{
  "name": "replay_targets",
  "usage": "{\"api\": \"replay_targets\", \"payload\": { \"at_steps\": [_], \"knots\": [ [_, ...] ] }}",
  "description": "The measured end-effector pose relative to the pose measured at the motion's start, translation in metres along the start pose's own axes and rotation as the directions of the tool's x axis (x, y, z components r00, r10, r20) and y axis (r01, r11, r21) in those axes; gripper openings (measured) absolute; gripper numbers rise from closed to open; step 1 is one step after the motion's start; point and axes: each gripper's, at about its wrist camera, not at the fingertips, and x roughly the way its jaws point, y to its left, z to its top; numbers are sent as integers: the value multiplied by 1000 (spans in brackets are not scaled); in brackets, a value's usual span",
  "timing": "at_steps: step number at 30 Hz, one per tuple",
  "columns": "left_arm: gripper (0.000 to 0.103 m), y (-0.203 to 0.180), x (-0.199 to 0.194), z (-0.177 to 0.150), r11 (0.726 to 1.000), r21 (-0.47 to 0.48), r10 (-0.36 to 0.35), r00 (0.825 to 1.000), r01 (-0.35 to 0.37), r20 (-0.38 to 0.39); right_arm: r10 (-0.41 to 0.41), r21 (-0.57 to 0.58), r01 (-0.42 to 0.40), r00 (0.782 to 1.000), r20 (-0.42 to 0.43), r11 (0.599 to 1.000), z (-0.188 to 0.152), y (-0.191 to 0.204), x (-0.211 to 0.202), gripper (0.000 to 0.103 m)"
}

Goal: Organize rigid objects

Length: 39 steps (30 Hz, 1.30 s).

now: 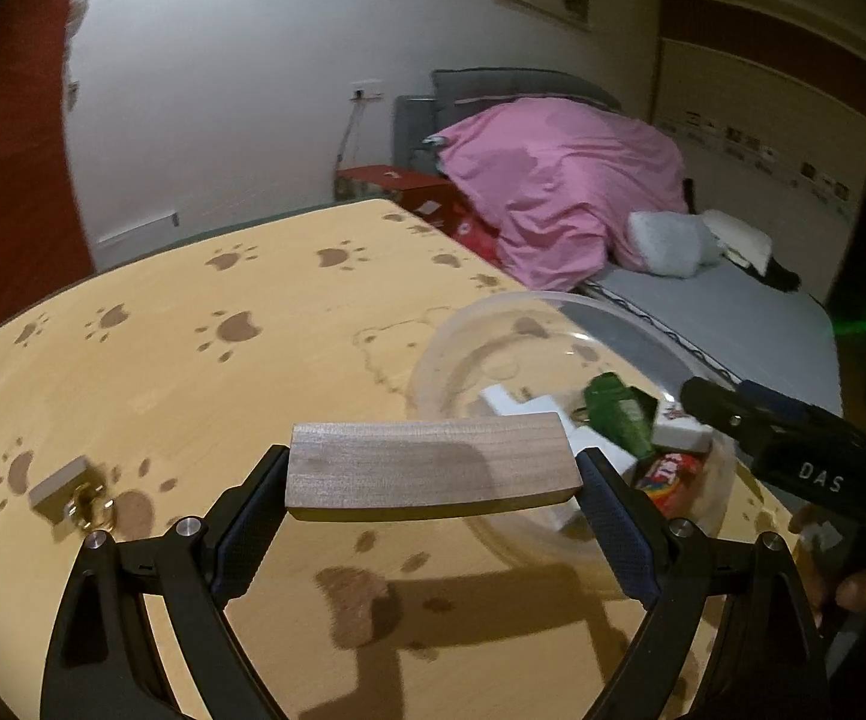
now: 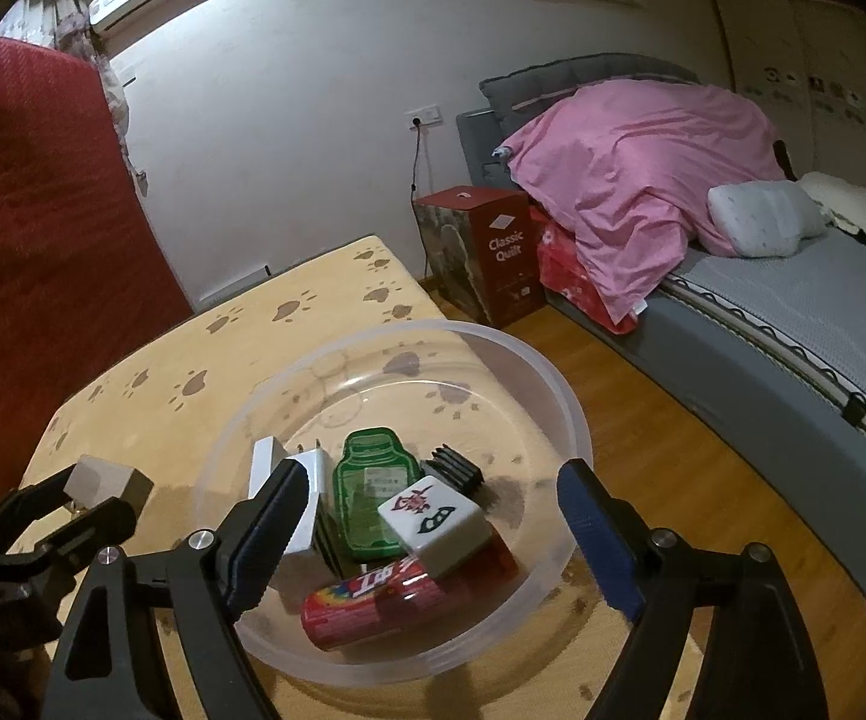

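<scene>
My left gripper [image 1: 436, 462] is shut on a wooden block [image 1: 427, 468], its pads pressing on the block's two ends a little above the table. Just right of it stands a clear plastic bowl [image 1: 493, 306]. In the right wrist view the bowl [image 2: 493, 339] holds a mahjong tile [image 2: 433, 519], a green bottle-shaped piece [image 2: 373, 492], a white charger [image 2: 313, 468], a red candy tube [image 2: 367, 606] and a black ribbed part [image 2: 454, 468]. My right gripper [image 2: 433, 471] hangs open over the bowl, holding nothing. The left gripper [image 2: 103, 489] shows at the bowl's left.
The yellow paw-print table [image 1: 193, 372] carries a small grey block with a brass piece [image 1: 64, 489] at the left. Beyond the table's right edge lie wooden floor [image 2: 613, 396], a red box [image 2: 493, 252] and a bed with a pink quilt [image 2: 643, 168].
</scene>
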Motion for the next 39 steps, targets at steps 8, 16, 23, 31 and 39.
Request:
{"api": "replay_targets", "payload": {
  "at_steps": [8, 16, 23, 31, 39],
  "knots": [
    [93, -23, 11, 5, 989, 97, -109, 994, 109, -6, 0, 16, 0, 1000, 3, 1000, -1, -5, 0, 88],
    [93, -30, 18, 6, 978, 129, -164, 986, 163, -2, -4, 28, 4, 1000, -2, 1000, 0, -10, 2, 88],
    [93, -21, 6, -12, 977, 134, -162, 985, 168, -53, 0, 31, 1, 1000, -9, 1000, -1, -12, 3, 88],
    [94, -12, -13, -49, 971, 157, -158, 976, 182, -150, 3, 27, -3, 1000, -11, 1000, -3, -11, 2, 88],
    [94, -4, -23, -69, 972, 150, -152, 971, 180, -184, 18, 16, -18, 1000, -12, 1000, -4, -2, -1, 92]
  ]
}}
